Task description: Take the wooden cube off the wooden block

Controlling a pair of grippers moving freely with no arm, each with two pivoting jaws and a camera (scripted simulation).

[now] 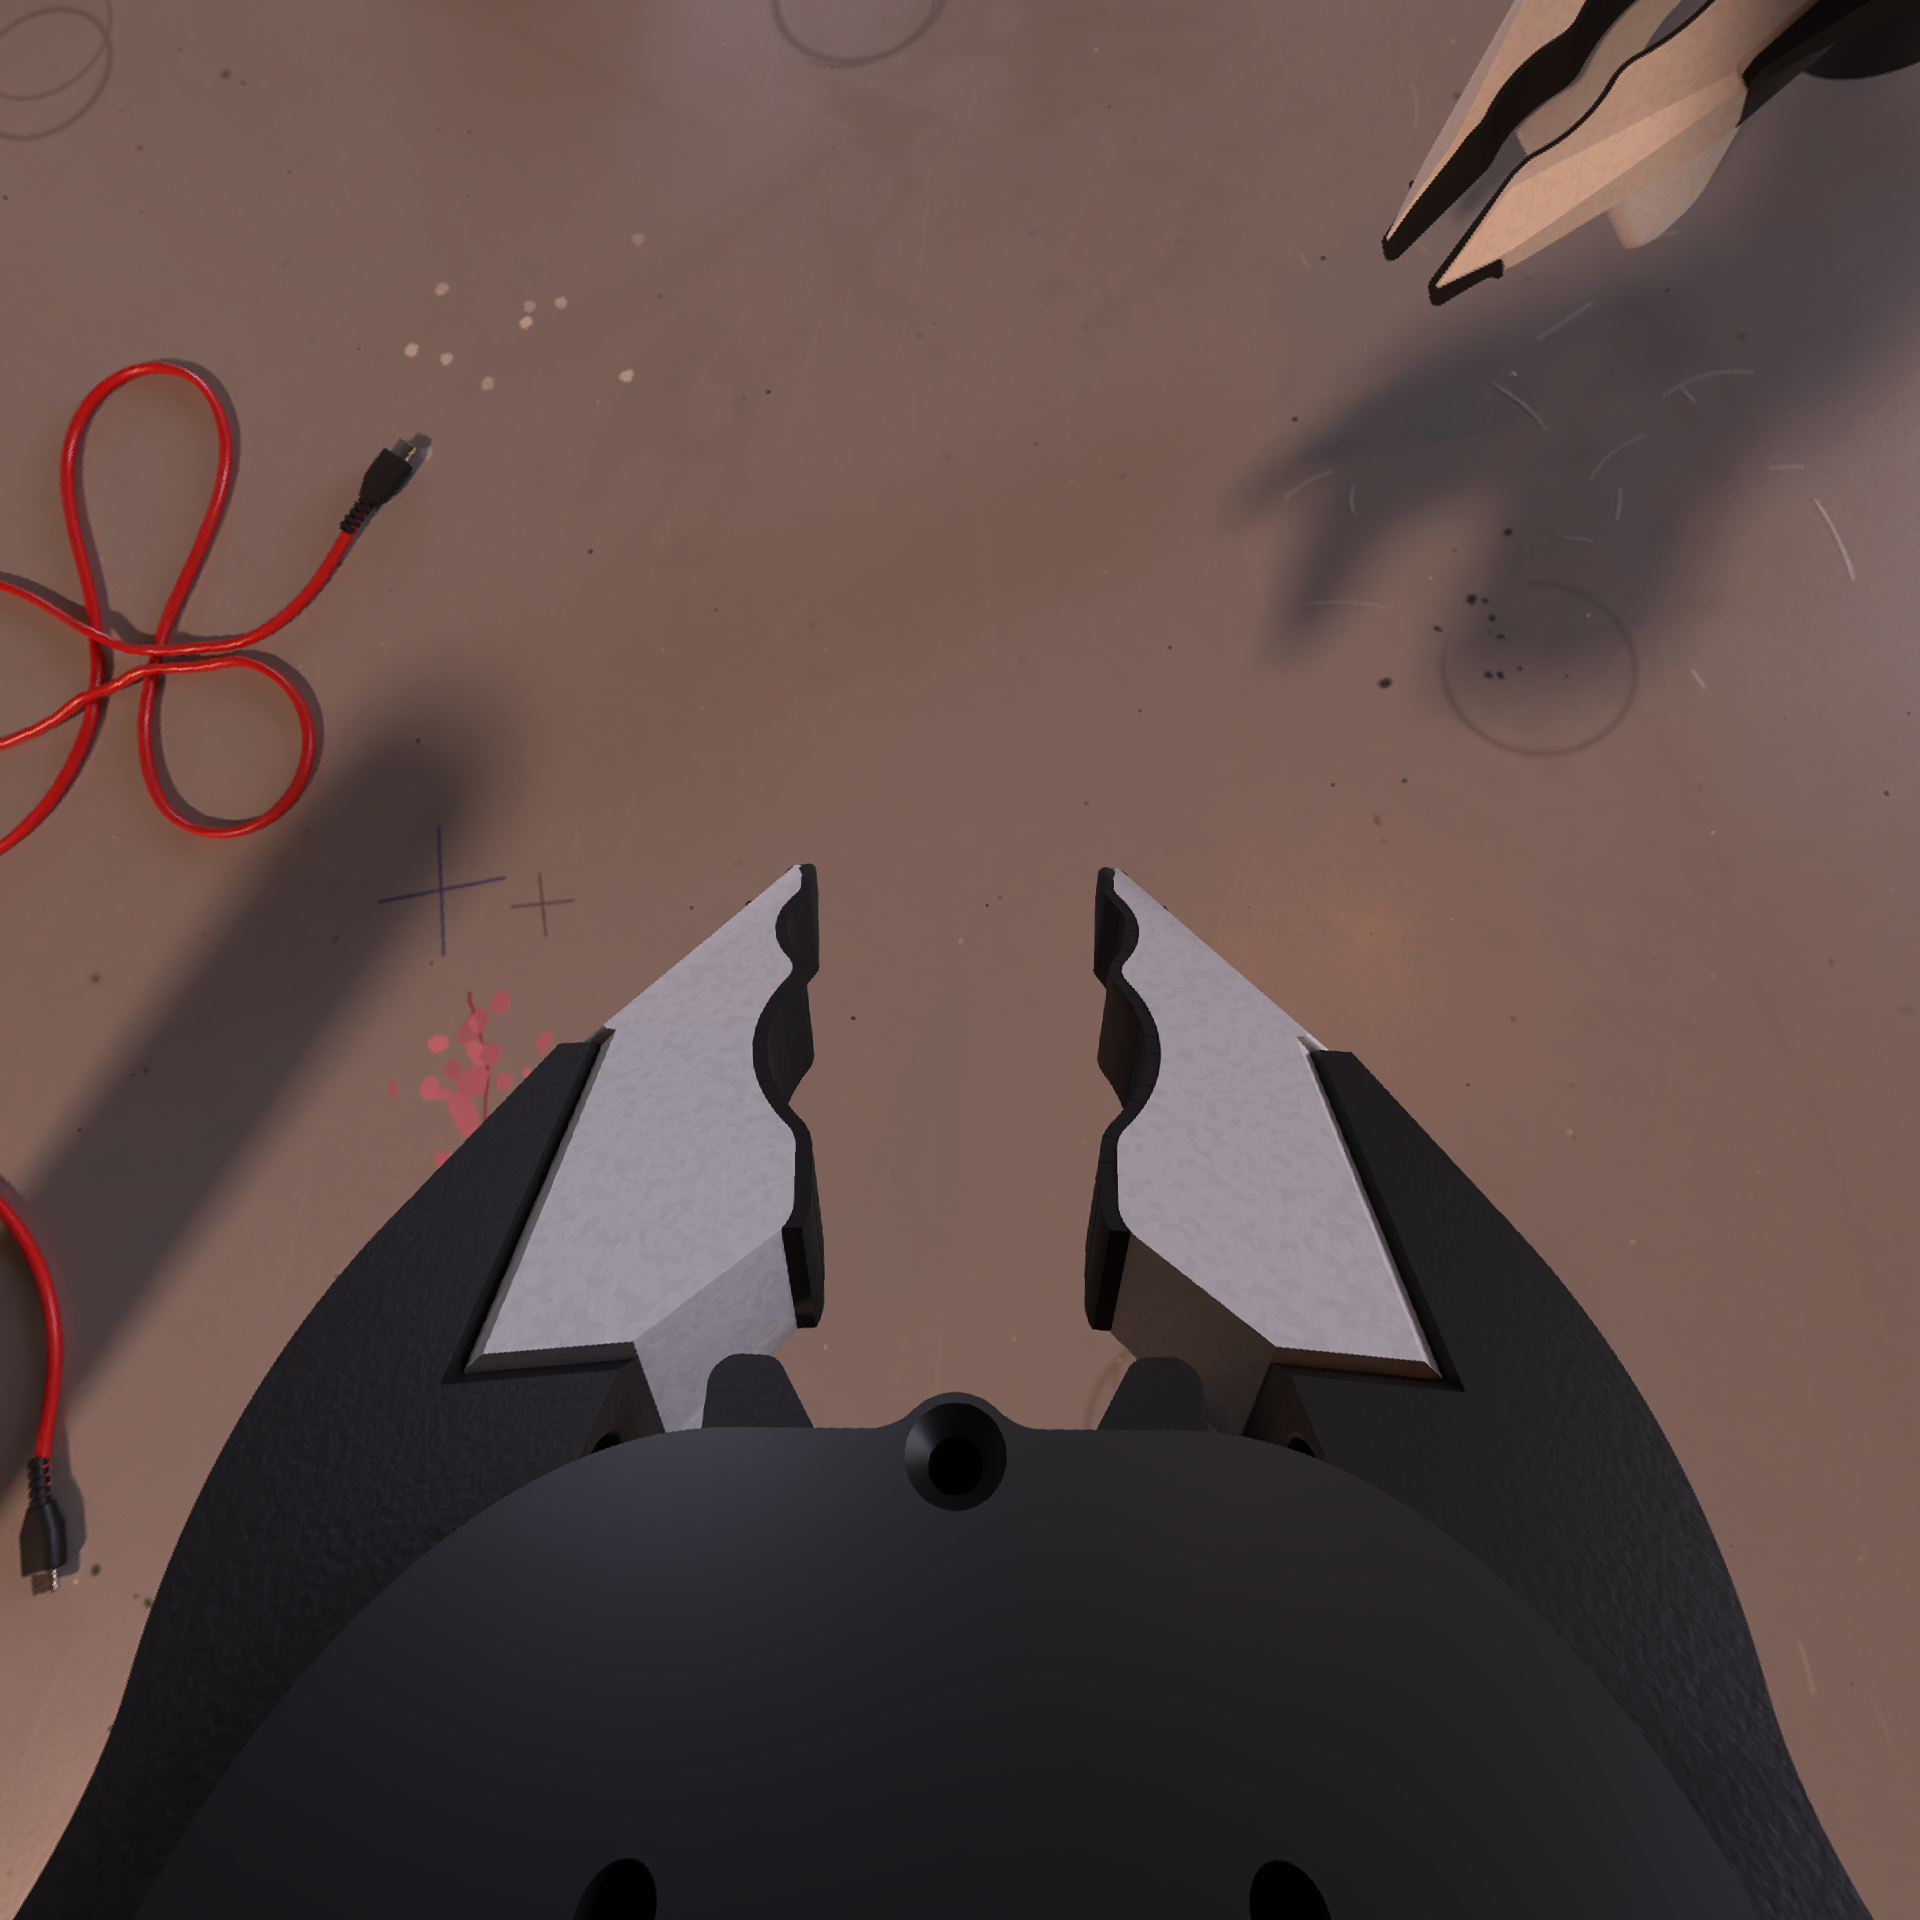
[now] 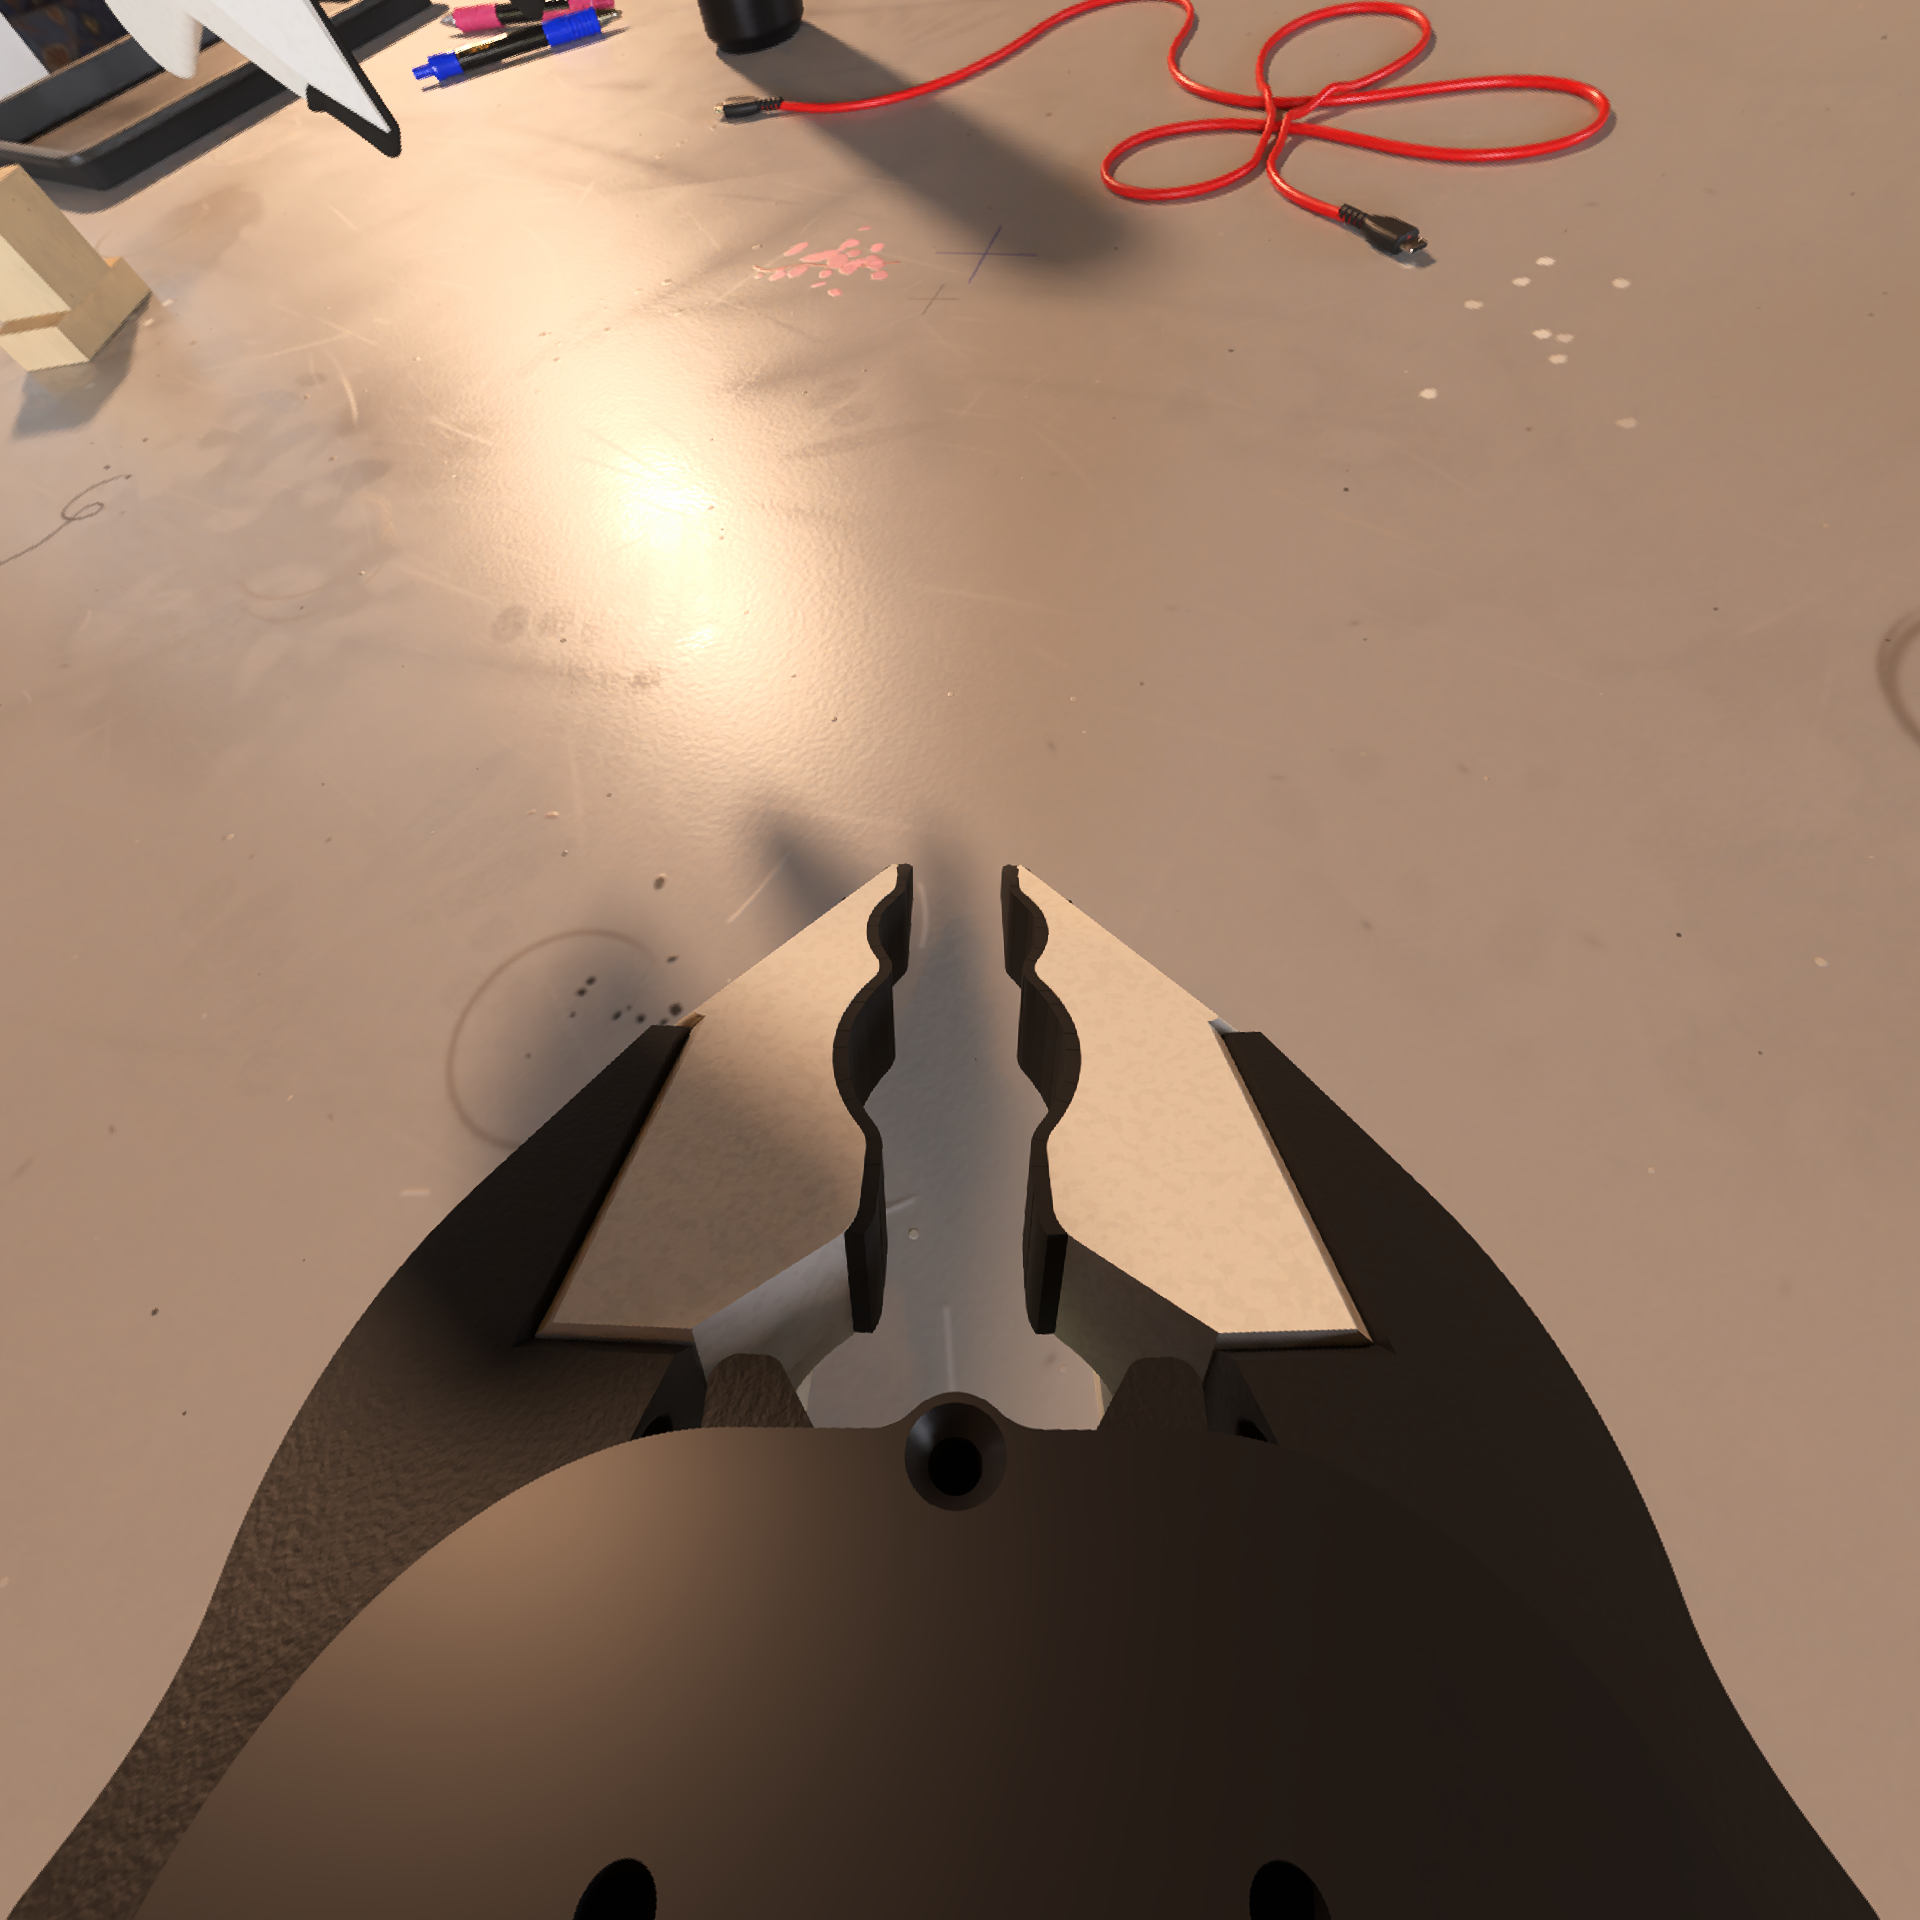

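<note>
In the right wrist view, pale wooden pieces sit at the far left edge, a taller piece resting on a lower one, both cut off by the frame. I cannot tell cube from block there. My right gripper hovers over bare table far from them, jaws a narrow gap apart and empty. It also shows in the left wrist view at the top right. My left gripper is open and empty above bare table. Its white fingers show at the top left of the right wrist view, near the wood.
A looped red cable lies left of my left gripper and also shows in the right wrist view at the far right. A black tray, pens and a black cylinder stand along the far edge.
</note>
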